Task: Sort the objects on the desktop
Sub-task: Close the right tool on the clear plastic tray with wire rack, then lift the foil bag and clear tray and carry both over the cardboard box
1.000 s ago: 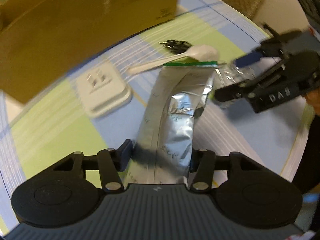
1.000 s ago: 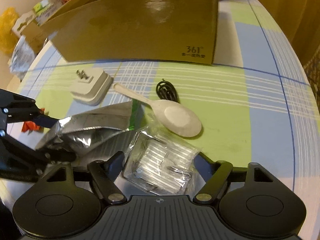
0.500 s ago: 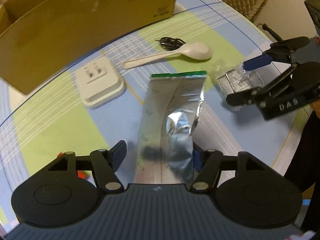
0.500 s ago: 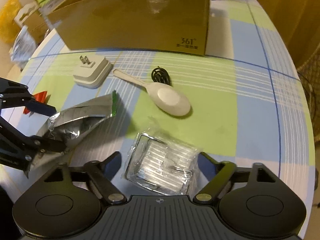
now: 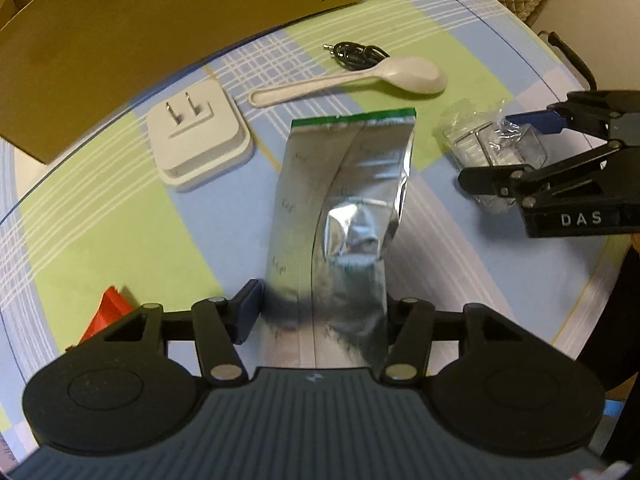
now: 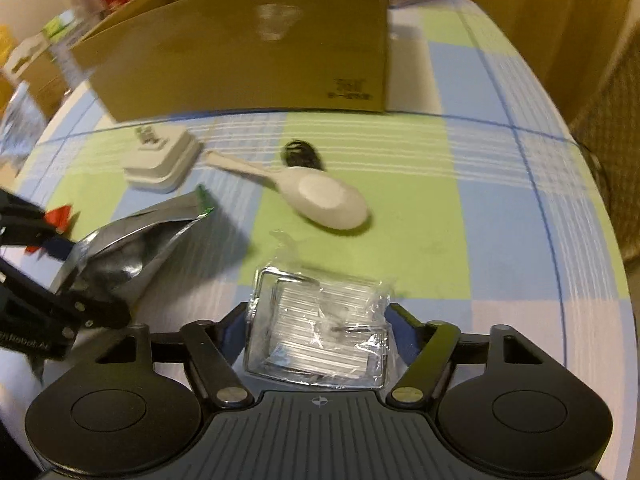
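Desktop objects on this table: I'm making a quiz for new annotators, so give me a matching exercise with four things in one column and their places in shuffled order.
Things:
1. silver foil pouch
2. clear plastic packet
3. black cable
4. white plug adapter

Places:
A. coiled beside the bowl of the white spoon
B. between the right gripper fingers
C. prongs up, near the cardboard box
D. between the left gripper fingers

Pairs: 1-D, 2-B, 3-A, 4-C
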`<state>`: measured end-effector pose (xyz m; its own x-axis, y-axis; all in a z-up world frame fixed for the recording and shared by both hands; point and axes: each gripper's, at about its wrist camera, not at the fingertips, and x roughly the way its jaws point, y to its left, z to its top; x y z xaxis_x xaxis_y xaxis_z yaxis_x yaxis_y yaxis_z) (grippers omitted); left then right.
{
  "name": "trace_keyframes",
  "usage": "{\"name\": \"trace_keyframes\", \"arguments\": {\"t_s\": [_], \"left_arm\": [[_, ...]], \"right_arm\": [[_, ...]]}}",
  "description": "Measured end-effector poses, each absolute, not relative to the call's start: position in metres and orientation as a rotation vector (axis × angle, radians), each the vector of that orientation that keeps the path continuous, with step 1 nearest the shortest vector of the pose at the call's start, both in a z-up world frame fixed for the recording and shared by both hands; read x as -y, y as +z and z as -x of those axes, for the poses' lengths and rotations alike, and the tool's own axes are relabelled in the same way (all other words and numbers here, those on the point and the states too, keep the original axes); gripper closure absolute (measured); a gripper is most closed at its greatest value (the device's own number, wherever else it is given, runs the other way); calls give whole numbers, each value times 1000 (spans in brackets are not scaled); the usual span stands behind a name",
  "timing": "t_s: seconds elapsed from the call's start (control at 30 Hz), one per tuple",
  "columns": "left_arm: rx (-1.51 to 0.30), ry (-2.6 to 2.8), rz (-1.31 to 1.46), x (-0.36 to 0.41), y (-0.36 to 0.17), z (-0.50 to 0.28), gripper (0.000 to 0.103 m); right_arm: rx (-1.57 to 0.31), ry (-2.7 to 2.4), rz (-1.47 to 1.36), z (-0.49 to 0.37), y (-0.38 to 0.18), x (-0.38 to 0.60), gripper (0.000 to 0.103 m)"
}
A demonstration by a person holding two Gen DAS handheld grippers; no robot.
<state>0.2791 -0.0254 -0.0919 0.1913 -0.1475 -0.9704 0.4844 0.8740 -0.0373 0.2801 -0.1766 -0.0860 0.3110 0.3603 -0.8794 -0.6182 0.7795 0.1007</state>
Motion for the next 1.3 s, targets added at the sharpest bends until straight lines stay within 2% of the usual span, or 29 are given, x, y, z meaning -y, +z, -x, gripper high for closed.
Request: {"name": "trace_keyframes", "arguments": {"t_s": [0.17,0.27,0.47,0.53,0.63,0.8,1.3], "left_arm": [[-1299,-441,-278,24,-92,-286,50],[-1292,-445,-272,30,-94,-292,50],[-1274,-435,-319,39,-96,-293,48],[-1269,-431,-319,38,-96,-291,51],[-1279,-427,-316,35,-94,-289,61],[-1282,-418,-286,30,-88,-285,68],[-1239,-371,-282,18,-35,-264,69]], "right_arm": [[-1068,670,274,-277,-87,177,33],[-1077,638,261,-275,-87,180,26],[-1060,625,281,-271,-90,179,24],[-1049,625,303,-269,-91,177,26],[-1022,630,330,-264,-91,176,34],[-1011,626,313,-262,-90,179,35],[-969,669,262,-246,-41,176,35]]}}
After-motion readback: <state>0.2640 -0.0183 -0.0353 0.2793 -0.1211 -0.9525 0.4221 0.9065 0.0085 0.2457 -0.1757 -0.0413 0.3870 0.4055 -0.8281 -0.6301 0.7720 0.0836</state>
